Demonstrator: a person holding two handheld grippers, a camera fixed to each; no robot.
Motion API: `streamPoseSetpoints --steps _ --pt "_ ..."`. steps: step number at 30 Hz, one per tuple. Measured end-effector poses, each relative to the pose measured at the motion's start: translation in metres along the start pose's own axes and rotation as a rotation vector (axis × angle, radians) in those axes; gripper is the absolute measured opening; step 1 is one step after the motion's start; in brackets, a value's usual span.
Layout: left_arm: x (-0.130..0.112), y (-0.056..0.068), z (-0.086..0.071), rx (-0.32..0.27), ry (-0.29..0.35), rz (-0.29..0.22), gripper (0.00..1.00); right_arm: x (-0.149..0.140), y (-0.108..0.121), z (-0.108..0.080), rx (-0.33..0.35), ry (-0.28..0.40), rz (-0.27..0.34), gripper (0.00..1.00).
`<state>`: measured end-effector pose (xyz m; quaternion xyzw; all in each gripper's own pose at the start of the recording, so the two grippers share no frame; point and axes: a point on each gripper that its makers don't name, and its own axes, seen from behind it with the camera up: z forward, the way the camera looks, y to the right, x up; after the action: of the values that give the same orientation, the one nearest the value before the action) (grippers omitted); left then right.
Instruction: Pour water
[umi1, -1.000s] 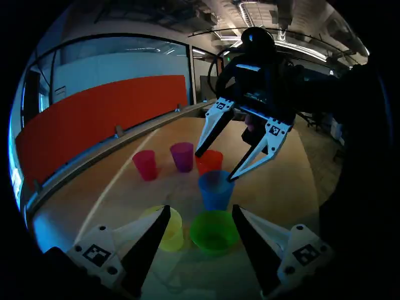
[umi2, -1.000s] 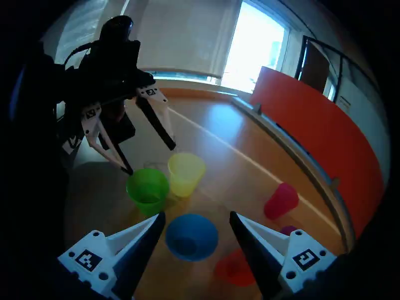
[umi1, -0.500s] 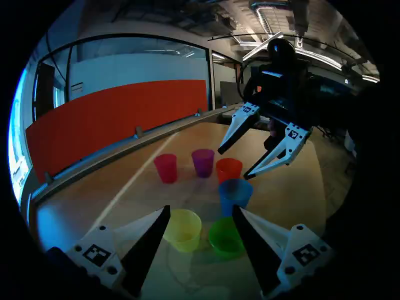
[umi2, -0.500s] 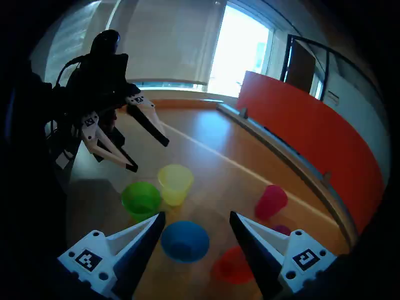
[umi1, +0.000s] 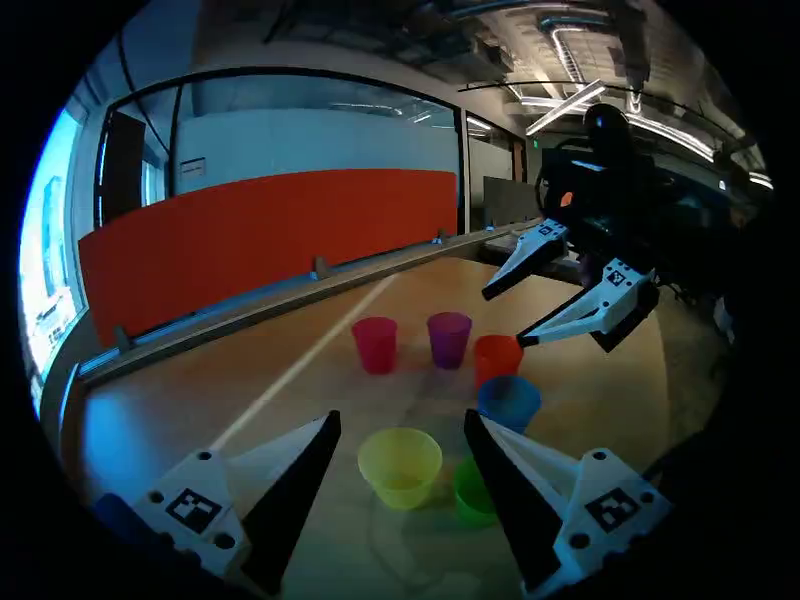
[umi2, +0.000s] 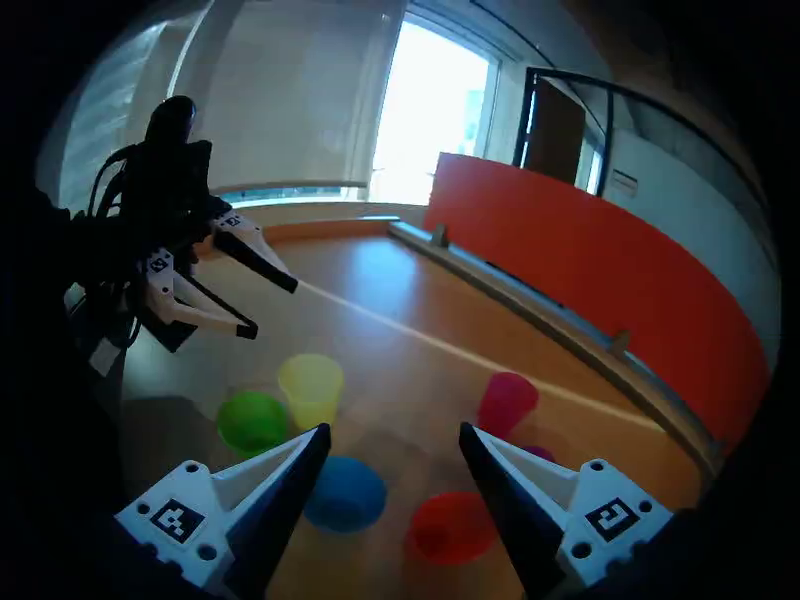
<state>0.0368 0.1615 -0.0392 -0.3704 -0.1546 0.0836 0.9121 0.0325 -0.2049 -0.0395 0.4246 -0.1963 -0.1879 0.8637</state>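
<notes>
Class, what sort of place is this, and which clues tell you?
Probably an office or lab: wooden table with an orange divider panel, glass partition, ceiling strip lights.

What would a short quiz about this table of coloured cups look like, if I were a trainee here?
1. Multiple choice: how many cups stand on the table? A four, B six, C eight.
2. True or false: the left gripper is shut on the yellow cup.
3. Fill in: in the left gripper view, the far row runs pink cup, ___ cup, orange cup.
Key: 1 B. 2 false: it is open and holds nothing. 3 purple: the purple cup stands between them.
</notes>
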Motion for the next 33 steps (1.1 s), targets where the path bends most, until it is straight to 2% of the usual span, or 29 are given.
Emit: streamPoseSetpoints --steps 7,16,26,33 --pt "0.007 -0.014 -0.003 0.052 0.013 -0.005 0.91 0.007 0.018 -0.006 -0.072 0.025 0.034 1.0" --pt "0.015 -0.044 -0.008 0.144 0.034 -0.028 0.91 0.015 0.045 -0.016 -0.165 0.069 0.073 1.0" --pt "0.033 -0.078 -0.022 0.268 0.087 -0.051 0.91 0.027 0.073 -0.031 -0.283 0.137 0.104 1.0" --pt "0.046 -0.089 -0.038 0.343 0.139 -0.051 0.91 0.028 0.091 -0.049 -0.377 0.183 0.126 1.0"
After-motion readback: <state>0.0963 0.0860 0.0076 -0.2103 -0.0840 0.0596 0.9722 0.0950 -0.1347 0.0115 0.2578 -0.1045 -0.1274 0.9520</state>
